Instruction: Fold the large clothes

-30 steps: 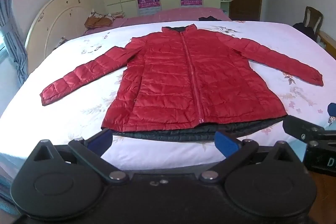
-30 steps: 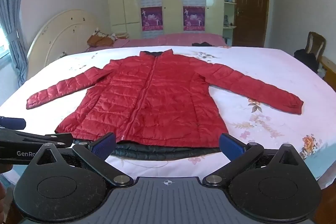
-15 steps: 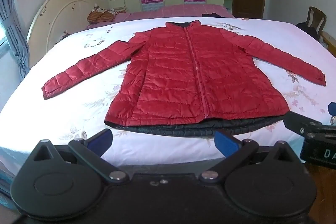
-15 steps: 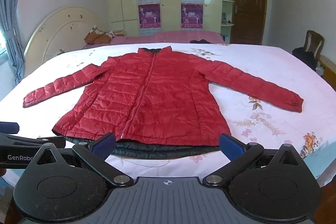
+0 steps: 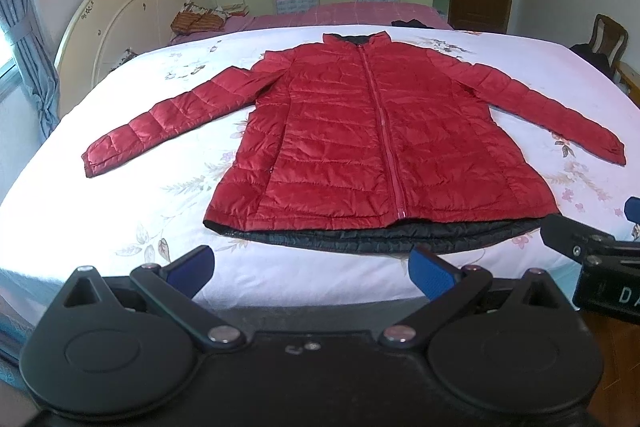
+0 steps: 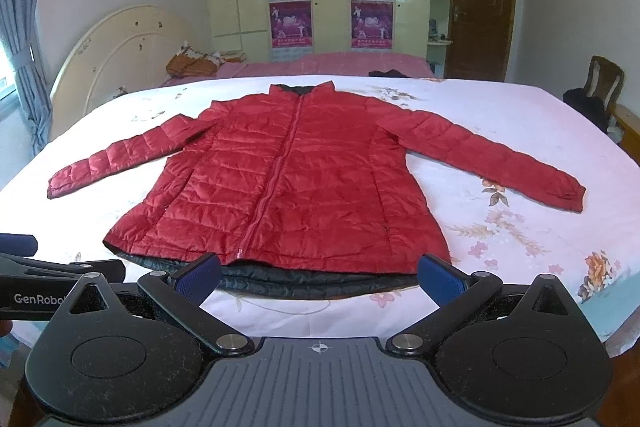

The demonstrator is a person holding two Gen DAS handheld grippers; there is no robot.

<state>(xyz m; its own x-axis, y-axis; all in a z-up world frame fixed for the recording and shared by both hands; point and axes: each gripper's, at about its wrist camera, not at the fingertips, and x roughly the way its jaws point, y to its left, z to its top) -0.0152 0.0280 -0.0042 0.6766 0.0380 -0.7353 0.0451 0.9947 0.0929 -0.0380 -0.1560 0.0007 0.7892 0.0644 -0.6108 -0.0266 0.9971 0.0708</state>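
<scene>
A red quilted jacket [image 5: 360, 147] lies flat and zipped on the bed, both sleeves spread out, its black lining showing along the near hem. It also shows in the right wrist view [image 6: 288, 187]. My left gripper [image 5: 312, 267] is open and empty, held just in front of the near hem. My right gripper [image 6: 320, 275] is open and empty, also just short of the hem. The right gripper shows at the right edge of the left wrist view [image 5: 592, 251], and the left gripper at the left edge of the right wrist view [image 6: 56, 275].
The bed has a white floral sheet [image 5: 120, 187] and a cream headboard [image 5: 120, 11] at the left. A pink bed [image 6: 328, 63] stands behind. A wooden chair [image 6: 604, 79] with dark cloth is at the right. A curtain [image 6: 24, 27] hangs at the left.
Both grippers have drawn slightly closer to the bed and tilted, so the jacket sits a little lower and larger in view. Neither gripper has closed.
</scene>
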